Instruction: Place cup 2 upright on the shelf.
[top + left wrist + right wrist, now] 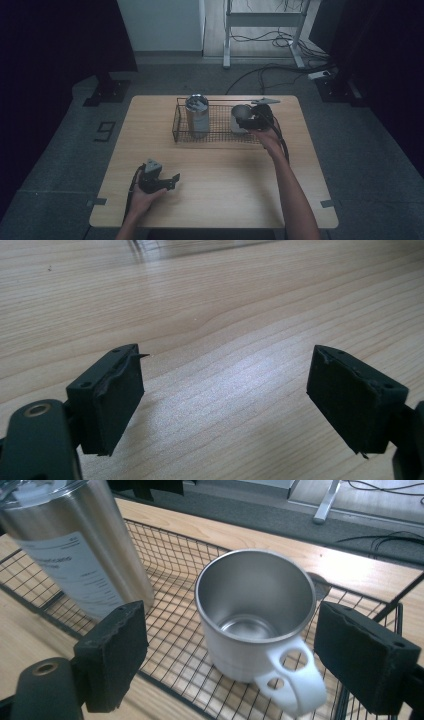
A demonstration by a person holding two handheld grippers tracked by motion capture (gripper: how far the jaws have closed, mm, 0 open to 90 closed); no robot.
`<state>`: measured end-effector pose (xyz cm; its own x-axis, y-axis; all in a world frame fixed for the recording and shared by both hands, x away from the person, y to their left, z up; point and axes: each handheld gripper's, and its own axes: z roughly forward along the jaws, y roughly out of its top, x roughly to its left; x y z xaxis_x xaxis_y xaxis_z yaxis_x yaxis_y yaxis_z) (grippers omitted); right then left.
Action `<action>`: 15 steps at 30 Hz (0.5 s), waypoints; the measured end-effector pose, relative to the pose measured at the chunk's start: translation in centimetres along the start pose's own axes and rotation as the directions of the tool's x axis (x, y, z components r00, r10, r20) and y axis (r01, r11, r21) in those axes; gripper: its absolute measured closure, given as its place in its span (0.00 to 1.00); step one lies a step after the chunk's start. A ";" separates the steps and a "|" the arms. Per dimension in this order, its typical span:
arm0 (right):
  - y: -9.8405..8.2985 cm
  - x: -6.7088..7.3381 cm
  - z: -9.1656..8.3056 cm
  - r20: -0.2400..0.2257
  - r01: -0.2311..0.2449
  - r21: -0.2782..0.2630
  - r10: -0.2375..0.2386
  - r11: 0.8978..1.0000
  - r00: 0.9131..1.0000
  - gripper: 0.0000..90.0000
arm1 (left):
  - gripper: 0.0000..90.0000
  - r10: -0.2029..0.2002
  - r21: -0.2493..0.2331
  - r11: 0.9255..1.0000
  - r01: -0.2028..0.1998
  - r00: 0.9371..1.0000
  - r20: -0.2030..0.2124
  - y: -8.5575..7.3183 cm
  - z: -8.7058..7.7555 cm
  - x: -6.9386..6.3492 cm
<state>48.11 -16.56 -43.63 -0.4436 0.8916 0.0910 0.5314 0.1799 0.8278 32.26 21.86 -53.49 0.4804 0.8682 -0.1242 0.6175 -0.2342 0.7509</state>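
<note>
Your right tongs (pixel 230 655) stand open around the steel mug (pixel 255 615), pads clear of it; it sits in the wire basket (pixel 185 131) at the frame's upper middle, beside the tall tumbler (pixel 197 114). Your left tongs (pixel 225 400) gape empty over the tabletop (pixel 225 195), lower left.

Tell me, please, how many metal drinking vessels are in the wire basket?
2. A tall steel tumbler stands at the left end of the wire basket in the high view; a shorter steel mug with a white handle stands at its right end. Nothing seems hidden.
</note>
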 end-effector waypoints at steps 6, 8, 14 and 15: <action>-1.2 0.4 -1.2 -0.011 -0.003 -0.017 0.003 1.000 1.000 0.16 | 0.17 -0.010 -0.019 1.000 0.010 1.000 0.007 0.1 -0.6 -0.2; -1.8 0.6 -1.7 -0.006 0.003 -0.040 -0.003 0.999 1.000 0.17 | 0.17 -0.010 -0.021 1.000 0.010 1.000 0.007 0.1 -0.7 -0.2; -3.3 0.7 -3.4 -0.012 0.011 -0.058 -0.012 0.998 1.000 0.17 | 0.17 -0.014 -0.021 1.000 0.014 1.000 -0.001 -0.1 -1.1 -0.2; -3.5 0.8 -3.6 -0.011 0.012 -0.068 -0.013 0.998 1.000 0.19 | 0.17 -0.016 -0.024 1.000 0.016 1.000 -0.002 -0.1 -1.1 -0.2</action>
<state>43.31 -18.01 -44.46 -0.4586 0.8844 0.0867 0.4758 0.1619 0.8645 31.39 22.18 -52.82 0.4692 0.8726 -0.1356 0.6102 -0.2094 0.7640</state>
